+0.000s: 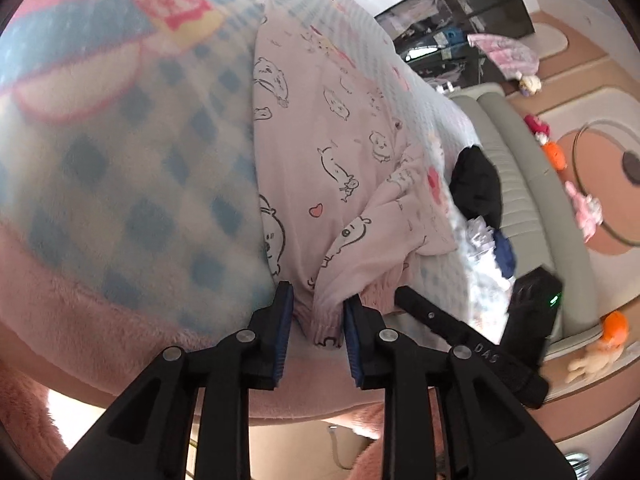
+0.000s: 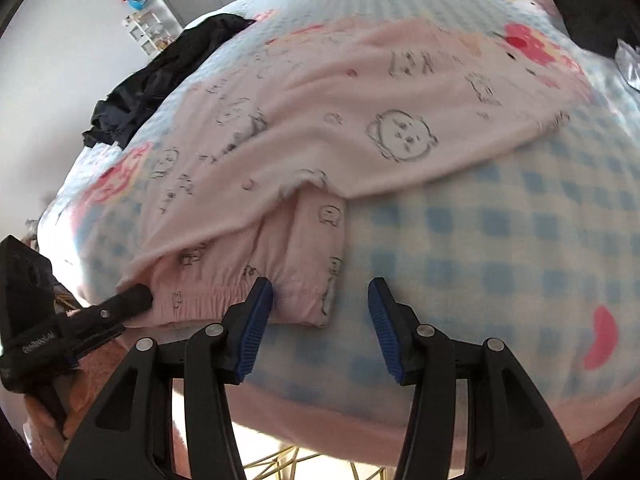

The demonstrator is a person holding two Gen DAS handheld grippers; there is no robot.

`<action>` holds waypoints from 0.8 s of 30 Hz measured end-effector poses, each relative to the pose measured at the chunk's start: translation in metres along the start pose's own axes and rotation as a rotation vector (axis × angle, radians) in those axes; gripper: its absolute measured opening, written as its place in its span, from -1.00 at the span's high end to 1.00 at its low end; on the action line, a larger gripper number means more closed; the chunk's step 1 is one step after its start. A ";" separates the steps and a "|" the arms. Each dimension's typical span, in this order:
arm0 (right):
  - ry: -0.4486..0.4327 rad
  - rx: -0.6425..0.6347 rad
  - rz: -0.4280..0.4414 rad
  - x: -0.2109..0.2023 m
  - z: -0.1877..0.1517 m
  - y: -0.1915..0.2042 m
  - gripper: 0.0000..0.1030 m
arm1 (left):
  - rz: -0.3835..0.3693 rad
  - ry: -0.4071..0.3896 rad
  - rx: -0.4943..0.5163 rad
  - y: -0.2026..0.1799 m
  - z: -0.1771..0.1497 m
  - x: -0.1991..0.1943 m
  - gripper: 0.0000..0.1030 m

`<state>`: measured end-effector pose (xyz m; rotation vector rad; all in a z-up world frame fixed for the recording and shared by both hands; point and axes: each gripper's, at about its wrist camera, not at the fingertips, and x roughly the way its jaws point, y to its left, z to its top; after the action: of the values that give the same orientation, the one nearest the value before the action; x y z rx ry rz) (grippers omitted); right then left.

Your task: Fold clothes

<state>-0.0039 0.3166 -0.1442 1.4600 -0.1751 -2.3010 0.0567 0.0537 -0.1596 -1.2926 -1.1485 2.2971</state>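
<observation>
The pink pyjama garment (image 1: 340, 152) lies flat on the bed's checked blanket (image 1: 120, 184), and its long axis runs away from both tools: in the left wrist view it stretches from the bottom centre of the frame up toward the upper middle, while in the right wrist view it (image 2: 320, 132) spreads from the lower left up toward the upper right. What the next fold turns on is the near end, the elastic hem (image 2: 200, 300), which sits at the bottom of both frames, right at the tool tips.

The left tool (image 1: 316, 320) has its jaws apart with a bunched bit of that hem (image 1: 324, 320) lying between the blue pads; the cloth looks loose there and not pinched (the right-hand pad may brush it, I cannot tell). The right tool (image 2: 320, 320) stands wider apart and holds nothing: its left pad (image 2: 256, 312) sits against the hem's folded corner, and its right pad is over bare blanket.

So the left hand is on the hem's one end and the right hand on the other corner, both equally near. I judge the coming move to be a lengthwise fold, carrying this near edge up along the axis toward the far end, which would need both tools to close on the hem first.

A dark garment (image 2: 160, 76) lies well apart at the upper left of the right view.
</observation>
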 end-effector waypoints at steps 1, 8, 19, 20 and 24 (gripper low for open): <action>-0.011 0.018 -0.010 -0.003 -0.001 -0.004 0.02 | -0.022 -0.002 -0.010 0.001 0.001 -0.002 0.48; -0.062 0.059 -0.031 -0.021 0.000 -0.012 0.02 | -0.084 0.012 -0.031 0.001 0.001 0.006 0.35; 0.007 0.083 0.112 0.008 0.013 0.002 0.03 | -0.013 0.006 -0.028 0.006 0.004 0.005 0.30; 0.005 0.081 0.110 0.009 0.012 0.002 0.03 | -0.001 0.006 -0.024 0.005 0.004 0.004 0.27; 0.001 0.081 0.127 0.015 0.011 0.002 0.25 | 0.048 0.022 0.014 -0.003 0.000 0.014 0.13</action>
<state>-0.0185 0.3077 -0.1515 1.4456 -0.3538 -2.2139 0.0484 0.0633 -0.1654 -1.3512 -1.1045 2.3142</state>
